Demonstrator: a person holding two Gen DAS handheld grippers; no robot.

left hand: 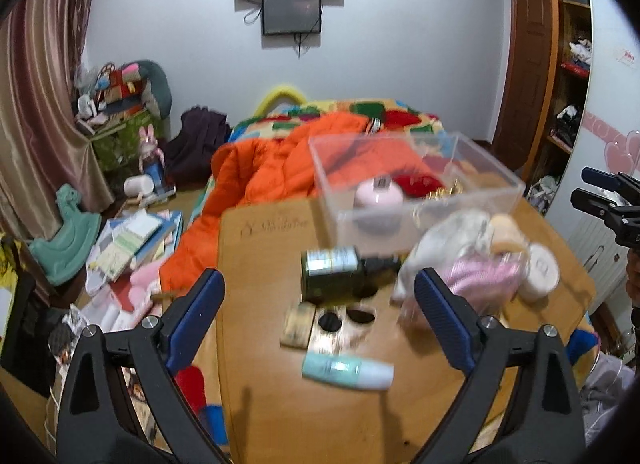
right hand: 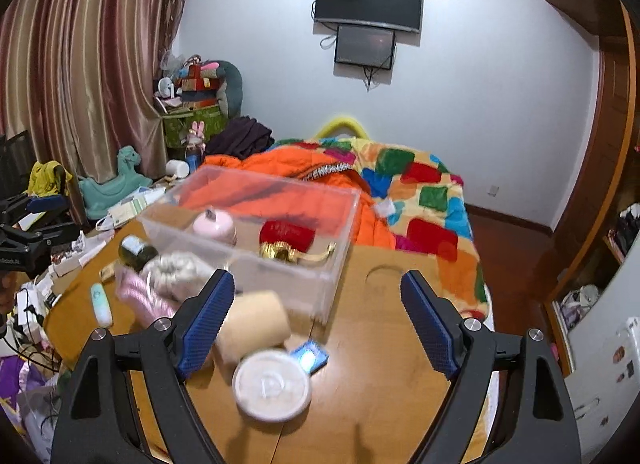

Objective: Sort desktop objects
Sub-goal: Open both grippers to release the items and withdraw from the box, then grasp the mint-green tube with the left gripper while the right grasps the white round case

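Note:
A clear plastic box (left hand: 420, 180) (right hand: 256, 224) stands at the far side of the wooden table (left hand: 280, 404); a pink round item (left hand: 378, 195) (right hand: 214, 224), a red case (right hand: 286, 234) and gold pieces lie inside. In front of it lie a dark green bottle (left hand: 332, 268) (right hand: 136, 250), a mint tube (left hand: 346, 372) (right hand: 101, 304), a makeup palette (left hand: 320, 324), a pink and white cloth bundle (left hand: 472, 264) (right hand: 160, 284), a beige sponge (right hand: 252, 324), a round white jar (right hand: 272, 384) (left hand: 540, 272) and a small blue item (right hand: 310, 356). My left gripper (left hand: 320, 304) is open above the palette. My right gripper (right hand: 318, 304) is open above the jar, holding nothing.
Behind the table is a bed with an orange quilt (left hand: 280, 168) and a patchwork blanket (right hand: 420, 184). Books and toys litter the floor at left (left hand: 132, 240). The other gripper shows at the right edge of the left wrist view (left hand: 608, 200) and at the left edge of the right wrist view (right hand: 28, 224).

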